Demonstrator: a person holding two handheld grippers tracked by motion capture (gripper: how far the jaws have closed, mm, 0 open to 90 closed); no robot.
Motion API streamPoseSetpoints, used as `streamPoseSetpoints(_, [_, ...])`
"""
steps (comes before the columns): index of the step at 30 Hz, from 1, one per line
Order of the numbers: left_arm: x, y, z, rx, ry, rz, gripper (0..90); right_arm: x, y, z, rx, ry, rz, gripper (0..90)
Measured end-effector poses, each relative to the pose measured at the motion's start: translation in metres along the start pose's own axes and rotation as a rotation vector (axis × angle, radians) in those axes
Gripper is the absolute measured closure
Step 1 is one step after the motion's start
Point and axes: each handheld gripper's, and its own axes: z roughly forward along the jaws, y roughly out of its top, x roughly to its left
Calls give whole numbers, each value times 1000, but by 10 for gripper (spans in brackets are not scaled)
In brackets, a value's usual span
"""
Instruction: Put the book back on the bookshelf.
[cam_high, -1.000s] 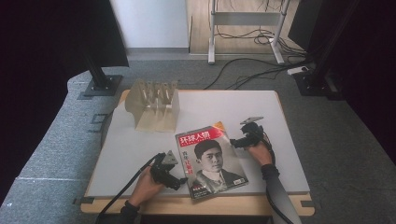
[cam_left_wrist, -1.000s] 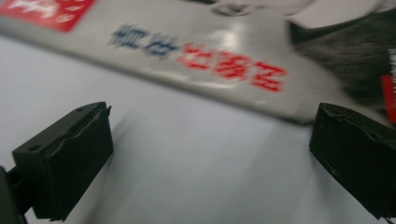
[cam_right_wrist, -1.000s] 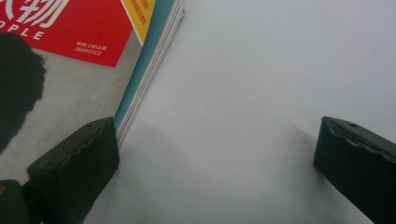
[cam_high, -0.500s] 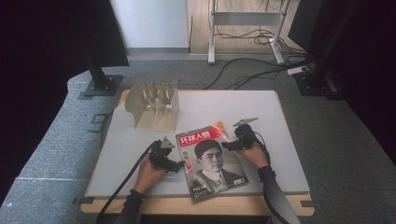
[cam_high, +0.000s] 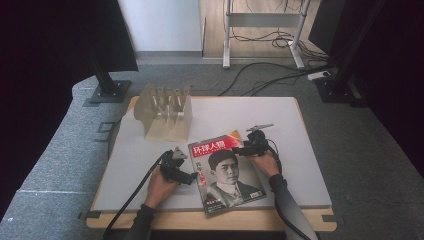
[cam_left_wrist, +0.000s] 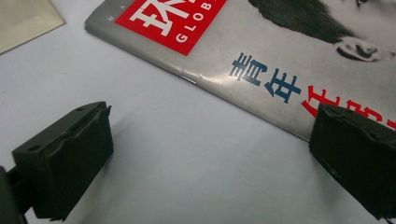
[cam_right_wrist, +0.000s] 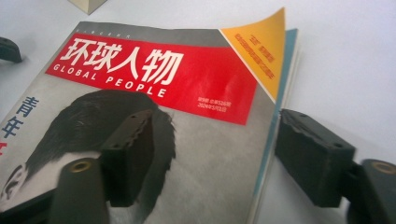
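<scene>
A magazine with a red title band and a portrait cover lies flat near the table's front edge. My left gripper sits at its spine side. In the left gripper view its jaws stand wide open, one on the bare table and one over the magazine cover's edge. My right gripper is at the upper right corner. In the right gripper view it straddles the page edge of the magazine, one jaw on the cover, one beside it. Its jaws have just been closing and do not pinch the pages.
A beige slotted rack stands at the back left of the white table. Cables trail from both grippers off the front edge. Bare tabletop lies right of and behind the magazine. Stand feet and cables sit on the floor beyond.
My left hand has moved away from the person, up along the magazine's left edge. The right gripper has shifted left onto the magazine's upper right corner. The magazine has not moved.
</scene>
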Motion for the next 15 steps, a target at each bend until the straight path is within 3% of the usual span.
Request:
streamPoseSetpoints(7, [0, 0, 0, 0, 0, 0, 0, 0, -11, -13, 13, 31, 34, 339])
streamPoseSetpoints(12, [0, 0, 0, 0, 0, 0, 0, 6, -18, -20, 31, 55, 19, 359])
streamPoseSetpoints(15, [0, 0, 0, 0, 1, 1, 0, 2, -12, -17, 45, 58, 23, 377])
